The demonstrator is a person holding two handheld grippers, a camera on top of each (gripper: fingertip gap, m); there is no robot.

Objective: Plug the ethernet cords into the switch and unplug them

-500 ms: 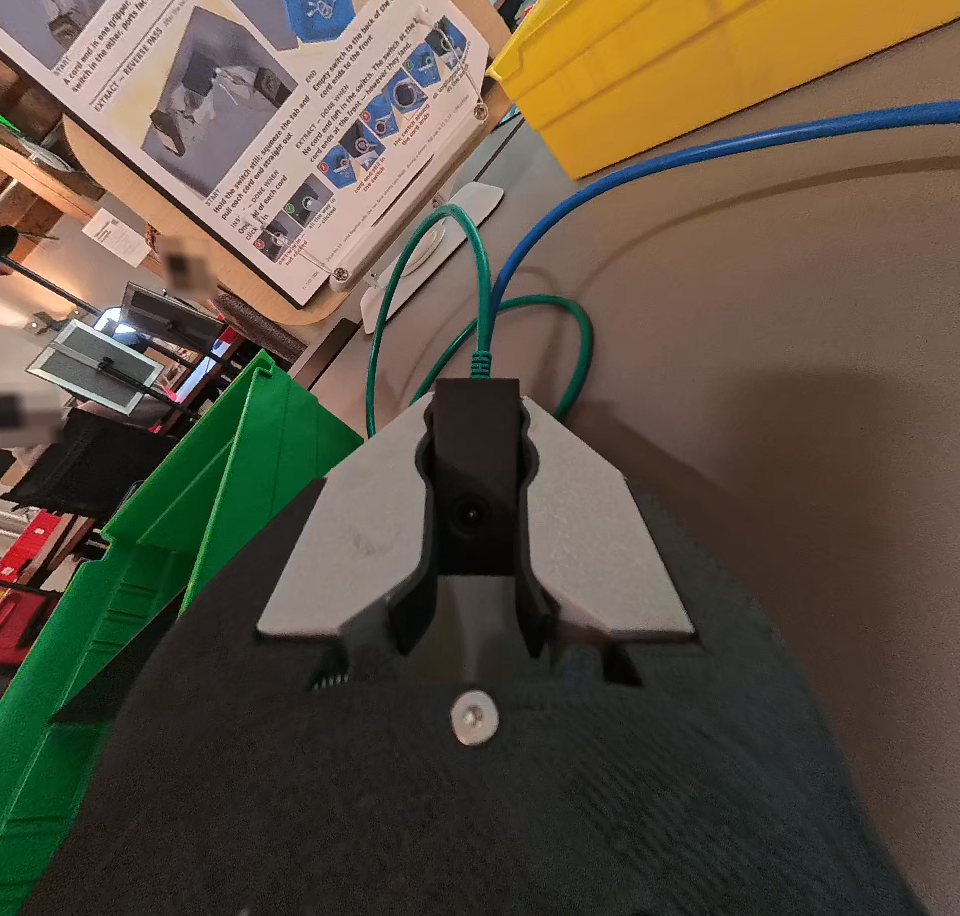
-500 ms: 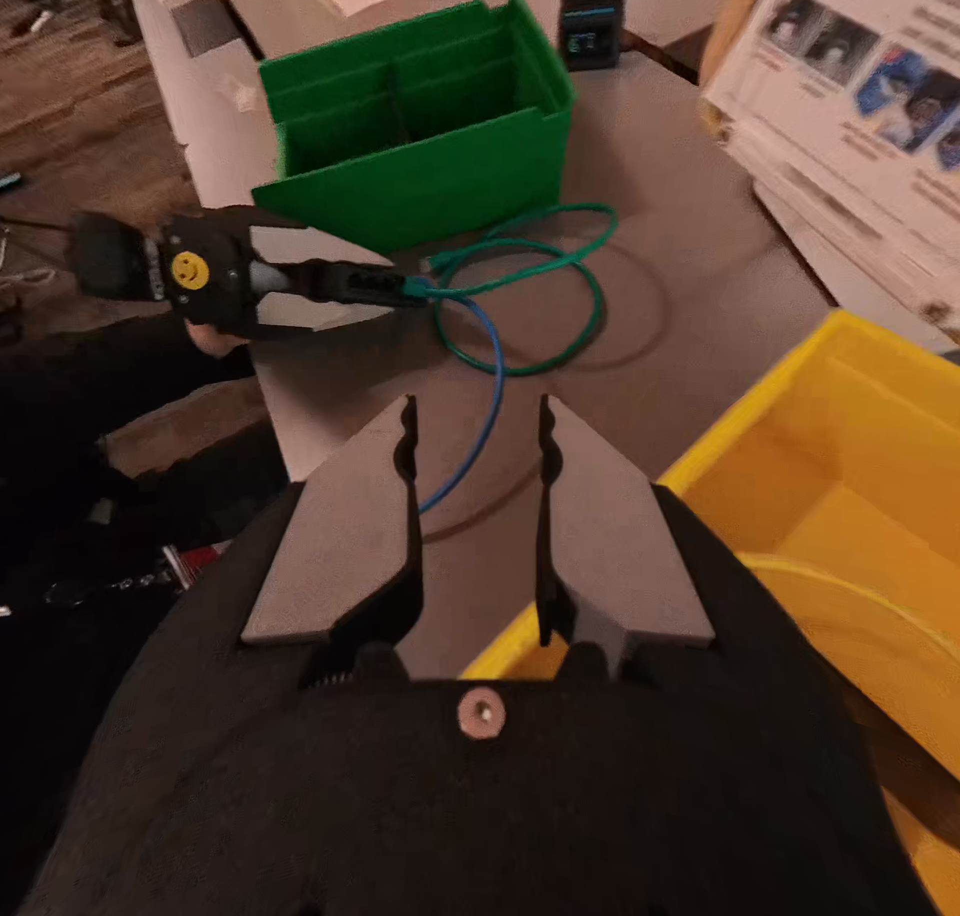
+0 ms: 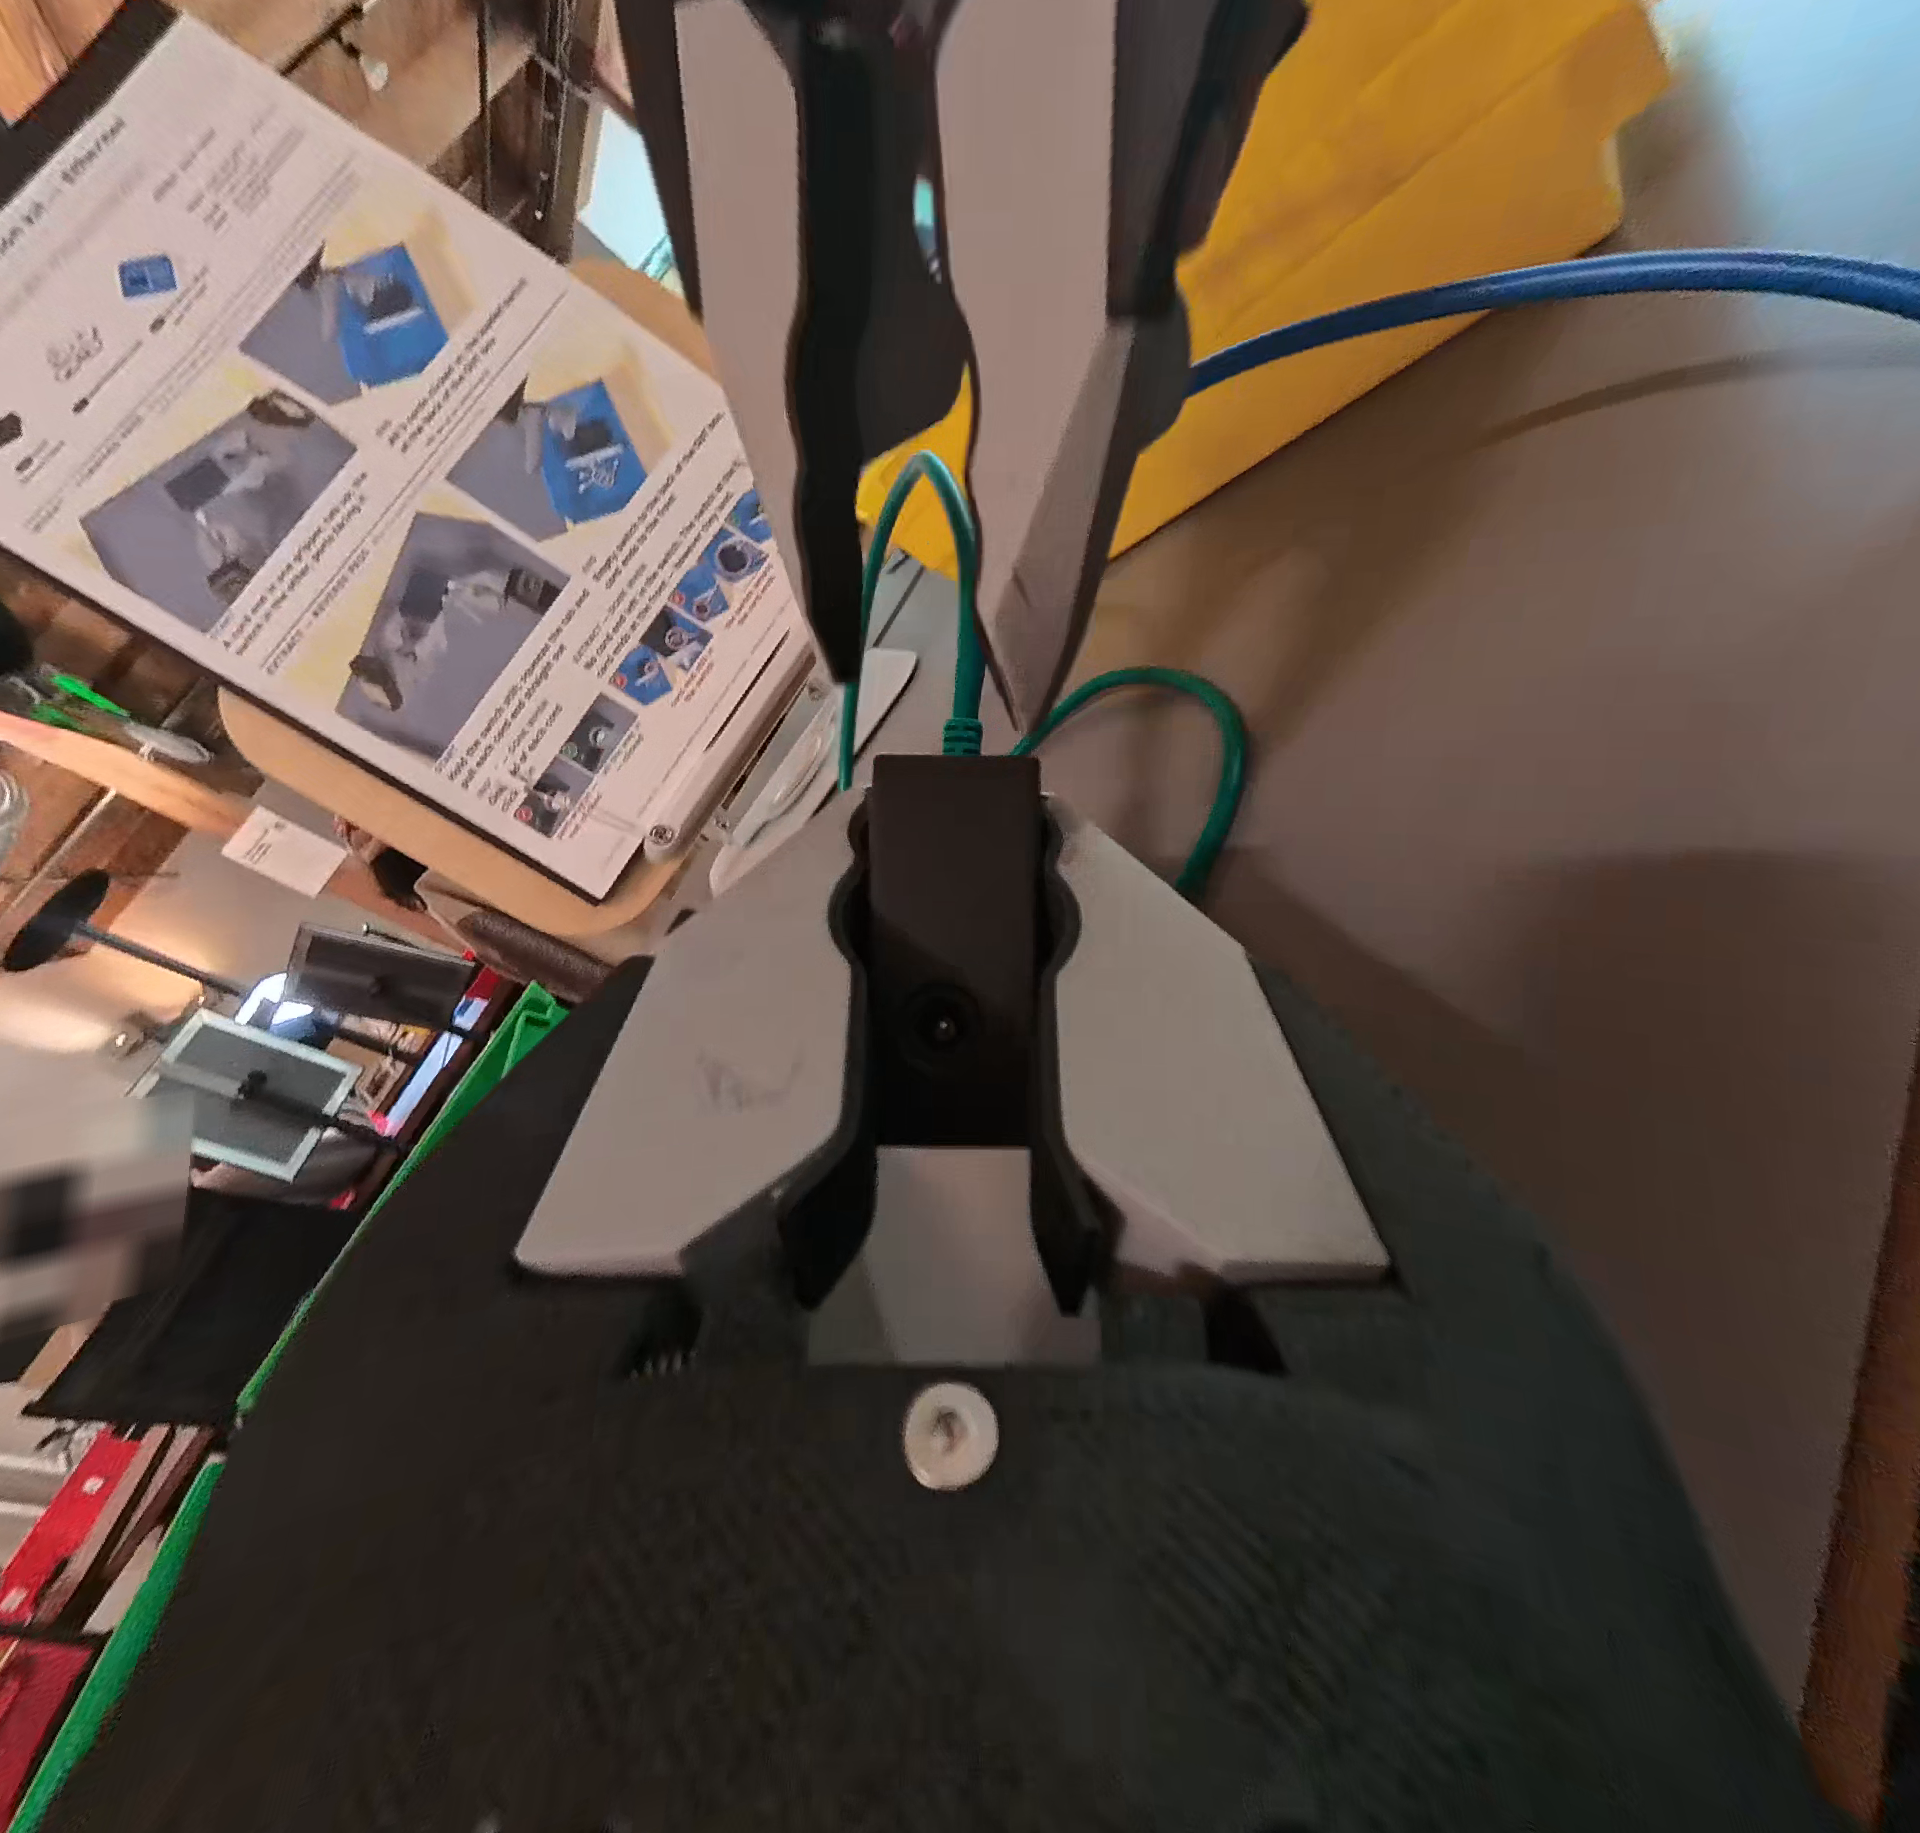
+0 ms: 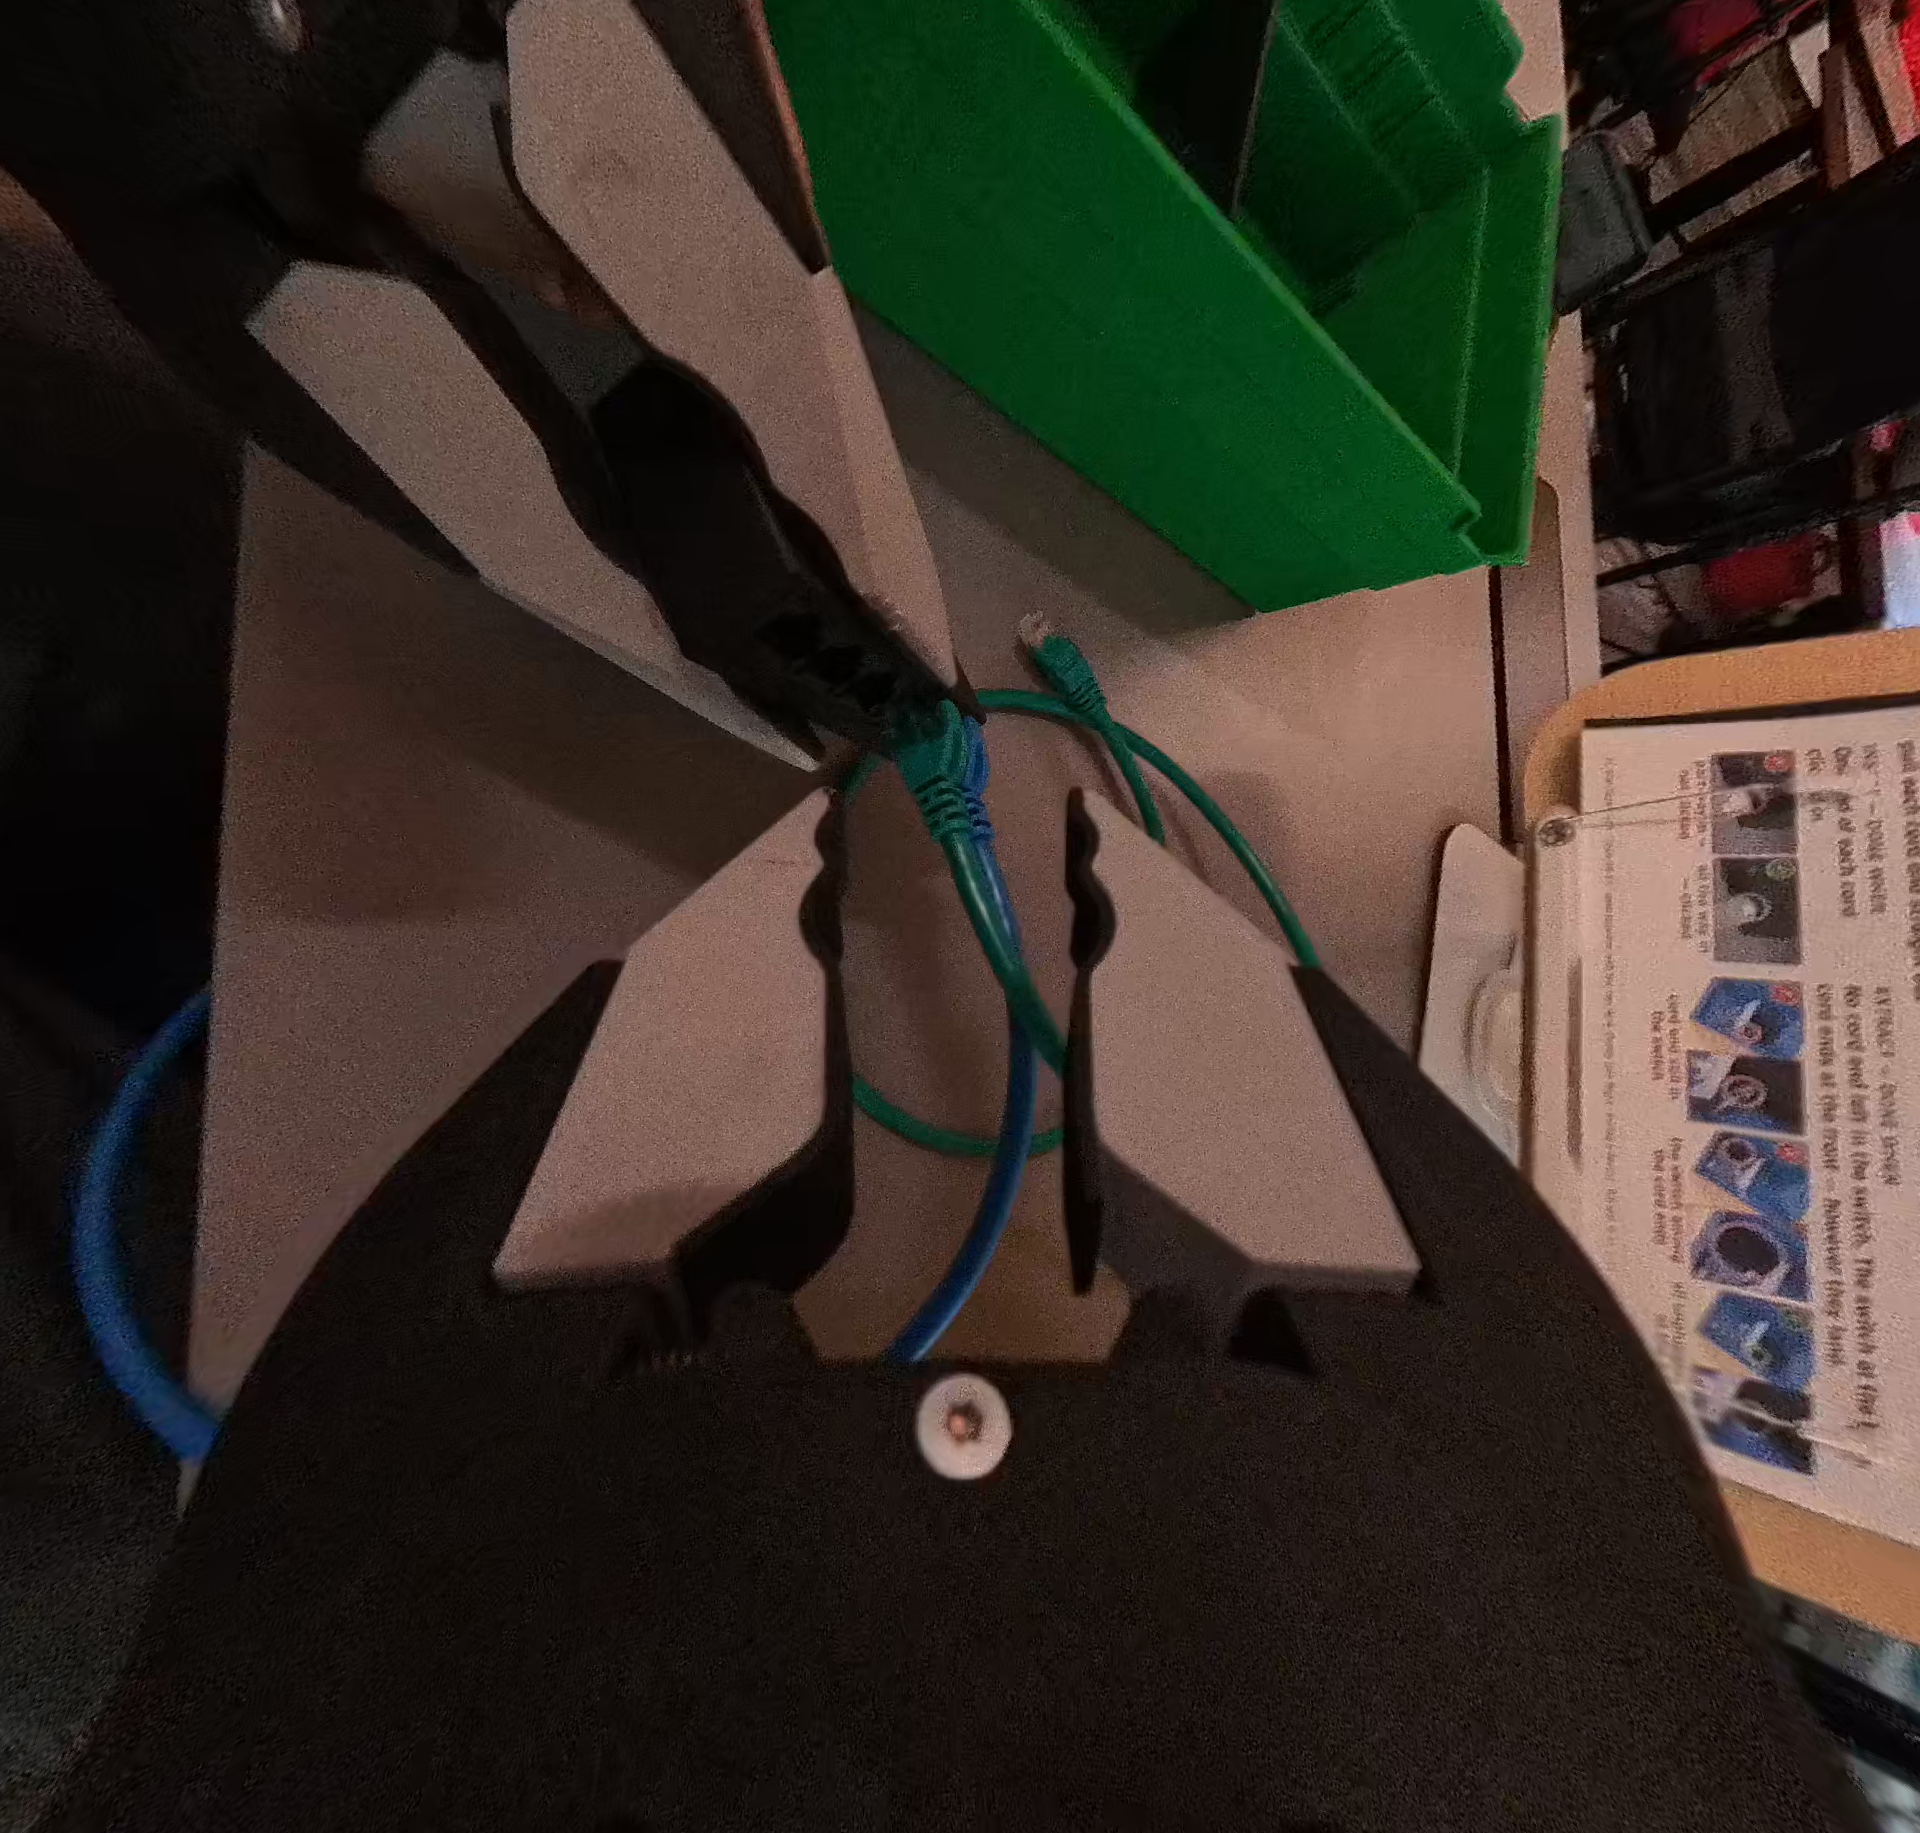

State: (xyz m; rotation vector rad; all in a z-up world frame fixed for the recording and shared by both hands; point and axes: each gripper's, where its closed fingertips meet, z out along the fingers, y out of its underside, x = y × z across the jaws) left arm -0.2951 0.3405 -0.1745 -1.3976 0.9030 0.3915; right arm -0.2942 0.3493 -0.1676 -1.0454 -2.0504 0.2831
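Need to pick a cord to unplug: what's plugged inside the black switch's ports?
Green cord and blue cord enter the small black switch side by side; their plug tips are hidden inside.

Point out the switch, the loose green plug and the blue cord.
switch (image 3: 954,879): left wrist view, top face.
loose green plug (image 4: 1062,659): right wrist view, connector boot.
blue cord (image 4: 982,1201): right wrist view, mid-run.
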